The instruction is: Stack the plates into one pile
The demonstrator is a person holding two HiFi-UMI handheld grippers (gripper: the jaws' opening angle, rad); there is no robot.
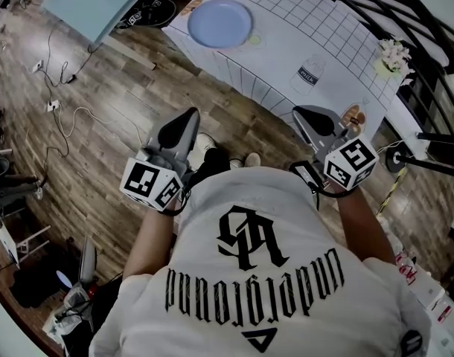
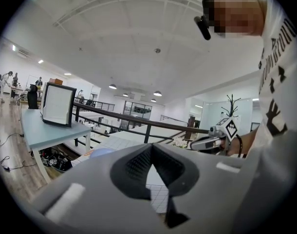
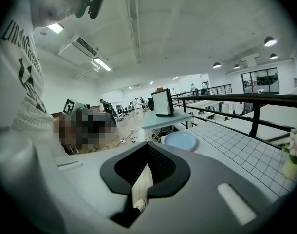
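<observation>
A light blue plate [image 1: 219, 22] lies near the far left corner of the white grid-patterned table [image 1: 286, 21]. It also shows in the left gripper view as the plate [image 2: 101, 153], and beyond the jaws in the right gripper view as the plate [image 3: 180, 140]. I see no other plate. My left gripper [image 1: 188, 117] is held over the wood floor, well short of the table, its jaws shut on nothing. My right gripper [image 1: 303, 114] hovers by the table's near edge, also shut and empty. Both are far from the plate.
A clear bottle [image 1: 310, 73] lies on the table, and a small flower vase [image 1: 393, 54] stands at its right end. A light blue desk [image 1: 100, 6] with a monitor [image 2: 58, 104] stands to the left. Cables [image 1: 71, 114] trail on the floor. A dark railing [image 1: 405, 21] runs behind the table.
</observation>
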